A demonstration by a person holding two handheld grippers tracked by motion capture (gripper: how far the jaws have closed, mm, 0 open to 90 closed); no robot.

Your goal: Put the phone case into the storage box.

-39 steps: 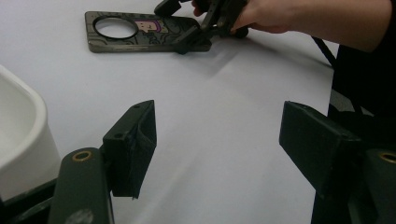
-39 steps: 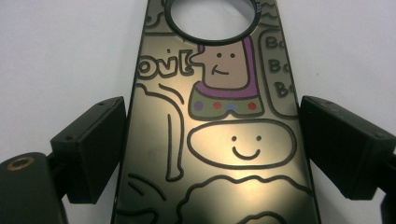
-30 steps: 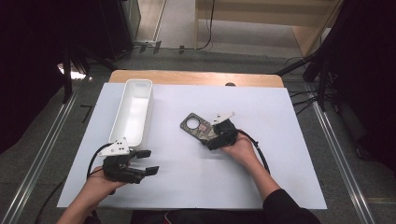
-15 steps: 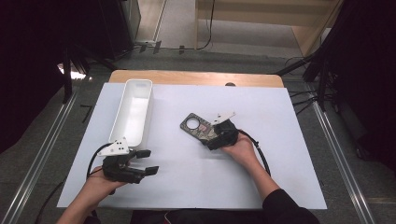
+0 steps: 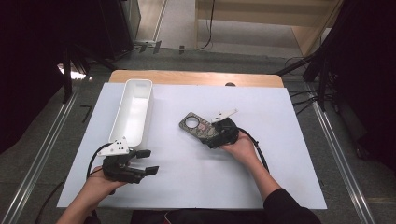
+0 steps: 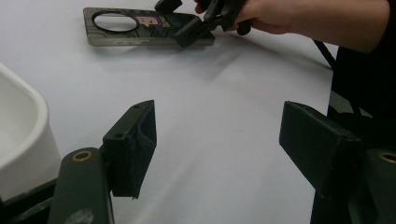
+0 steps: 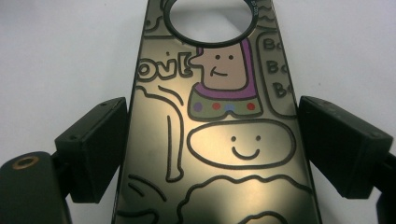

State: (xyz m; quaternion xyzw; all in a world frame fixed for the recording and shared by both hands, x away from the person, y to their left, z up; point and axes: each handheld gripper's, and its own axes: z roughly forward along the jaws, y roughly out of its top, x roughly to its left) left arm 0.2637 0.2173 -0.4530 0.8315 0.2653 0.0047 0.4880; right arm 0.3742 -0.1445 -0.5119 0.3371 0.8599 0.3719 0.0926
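Thing: we see a flat dark tag, long and narrow, with a round hole near one end.
Print: in the right gripper view we read its glossy face: black line cartoons, a figure in a purple hood, a smiling blob, speech bubbles with letters.
Pose: we find it lying flat, face up, set at a slant, hole end pointing away from the person.
Place: we place it on the white counter, near the middle.
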